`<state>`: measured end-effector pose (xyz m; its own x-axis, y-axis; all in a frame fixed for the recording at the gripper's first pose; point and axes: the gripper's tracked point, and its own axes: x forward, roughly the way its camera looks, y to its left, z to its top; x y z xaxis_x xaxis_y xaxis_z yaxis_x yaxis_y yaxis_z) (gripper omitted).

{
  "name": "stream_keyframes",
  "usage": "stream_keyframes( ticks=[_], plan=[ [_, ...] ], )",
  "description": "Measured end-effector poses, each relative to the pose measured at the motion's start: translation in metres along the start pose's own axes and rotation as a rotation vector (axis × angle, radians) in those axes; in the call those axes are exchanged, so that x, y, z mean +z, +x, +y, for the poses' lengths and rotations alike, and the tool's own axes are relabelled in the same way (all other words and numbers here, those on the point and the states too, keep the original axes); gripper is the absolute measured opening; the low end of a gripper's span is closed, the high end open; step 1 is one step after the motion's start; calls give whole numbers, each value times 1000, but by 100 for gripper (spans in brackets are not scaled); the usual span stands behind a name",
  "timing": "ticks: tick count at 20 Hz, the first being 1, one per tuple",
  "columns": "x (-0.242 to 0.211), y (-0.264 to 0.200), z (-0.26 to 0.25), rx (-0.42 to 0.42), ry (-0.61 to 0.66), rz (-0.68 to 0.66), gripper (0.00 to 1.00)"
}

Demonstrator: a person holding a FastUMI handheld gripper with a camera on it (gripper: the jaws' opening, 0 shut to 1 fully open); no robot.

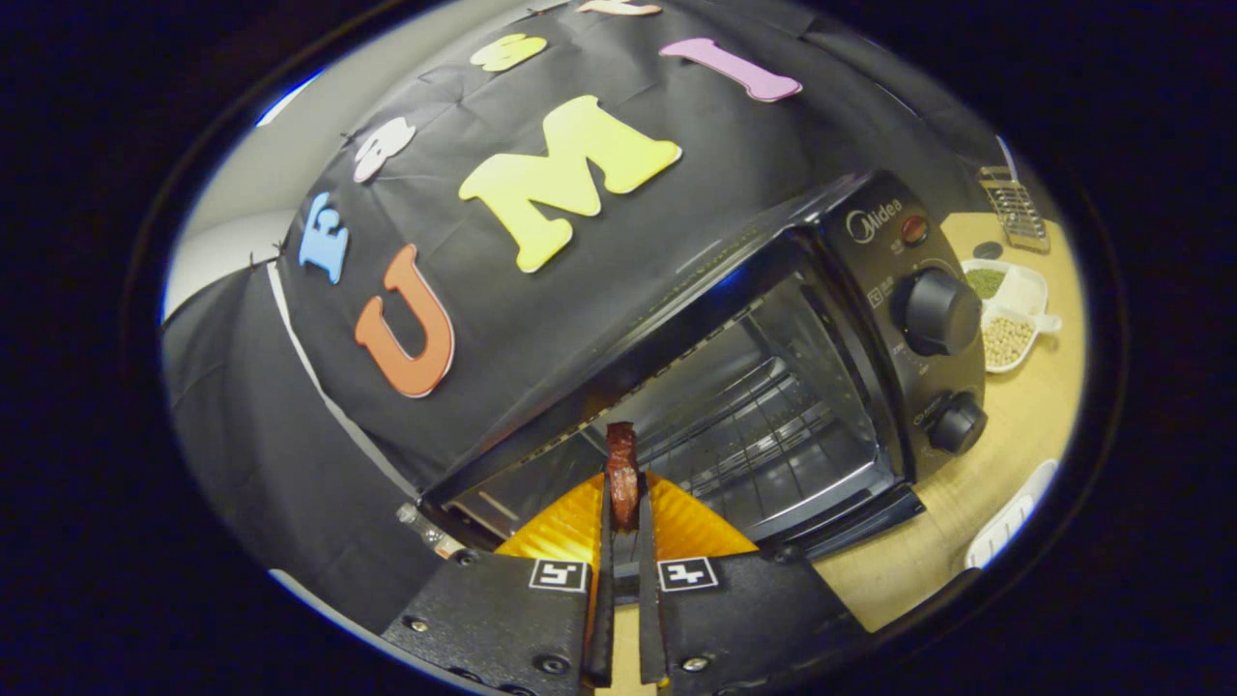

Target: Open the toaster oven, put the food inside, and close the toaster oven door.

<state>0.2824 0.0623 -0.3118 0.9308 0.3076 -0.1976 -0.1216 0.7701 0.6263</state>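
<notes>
Close ahead, gripper clamped on food before open toaster oven, divided dish beyond.

Glossy black metal toaster oven with shiny wire rack inside, standing on smooth pale wood desk; matt, creased black cloth wall behind.

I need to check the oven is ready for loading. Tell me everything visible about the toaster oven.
The toaster oven is a black box of what looks like metal, standing on a light wooden table against the booth's cloth wall. Its door is open, showing a shiny cavity with a wire rack. A side panel carries two round knobs and a small lamp. The tool, shut on a reddish-brown piece of food, is just before the opening.
</notes>
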Motion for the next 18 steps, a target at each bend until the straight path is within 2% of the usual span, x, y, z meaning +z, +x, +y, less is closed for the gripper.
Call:
stream_keyframes(
  ticks=[2,6,8,9,12,15,18],
  plan=[
    [0,8,-16,-53,-4,-6,14],
    [-6,12,-38,-152,-125,32,17],
    [-2,9,-46,-208,-192,43,24],
    [-1,7,-51,-241,-229,51,32],
    [2,2,-63,-310,-325,79,38],
    [2,-11,-68,-335,-376,103,75],
    [-2,-36,-66,-361,-416,125,81]
  ],
)
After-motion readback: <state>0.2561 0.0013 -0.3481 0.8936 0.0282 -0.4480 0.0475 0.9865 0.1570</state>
